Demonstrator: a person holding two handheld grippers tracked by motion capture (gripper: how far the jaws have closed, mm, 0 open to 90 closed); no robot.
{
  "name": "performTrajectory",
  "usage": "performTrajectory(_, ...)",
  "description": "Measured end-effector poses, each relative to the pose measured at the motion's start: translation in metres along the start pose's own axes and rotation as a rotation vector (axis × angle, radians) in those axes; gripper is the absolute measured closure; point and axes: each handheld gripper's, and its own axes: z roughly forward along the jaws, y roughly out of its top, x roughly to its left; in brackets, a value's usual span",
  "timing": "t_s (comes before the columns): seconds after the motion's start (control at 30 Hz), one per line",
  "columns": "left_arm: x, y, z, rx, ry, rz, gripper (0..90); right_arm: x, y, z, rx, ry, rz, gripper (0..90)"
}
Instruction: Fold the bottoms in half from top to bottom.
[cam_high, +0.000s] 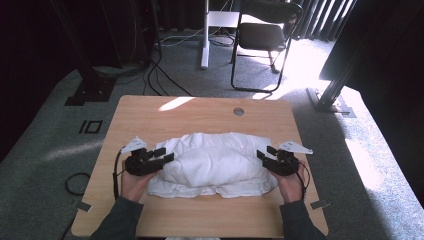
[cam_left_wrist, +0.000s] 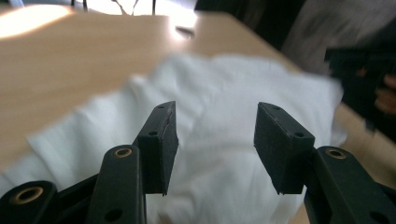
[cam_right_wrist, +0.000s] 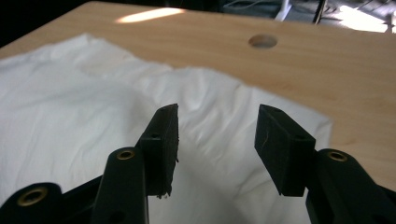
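Lying folded on the table (cam_high: 150, 112), the white cloth (cam_high: 215, 162) looks nearly done; left gripper (cam_high: 162, 156) and right gripper (cam_high: 266, 154) flank it, jaws spread, pinching nothing

Wood table (cam_high: 150, 112), round hole (cam_high: 238, 111) nr far edge; white cloth (cam_high: 215, 162) bunched mid-table.
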Motion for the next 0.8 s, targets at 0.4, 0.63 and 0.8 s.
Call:
performTrajectory(0.4, -0.007, -0.064, 0.025, 0.256, 0.011, 0.075, 84.1, 0.01, -0.061, 0.002, 0.185, 0.067, 0.004, 85.8)
performTrajectory(0.63, -0.006, -0.069, 0.031, 0.275, 0.027, 0.059, 81.7, 0.021, -0.071, 0.011, 0.27, 0.02, -0.073, 83.7)
performTrajectory(0.8, -0.002, -0.068, 0.029, 0.259, 0.046, 0.043, 76.3, 0.025, -0.072, 0.01, 0.293, 0.011, -0.091, 82.4)
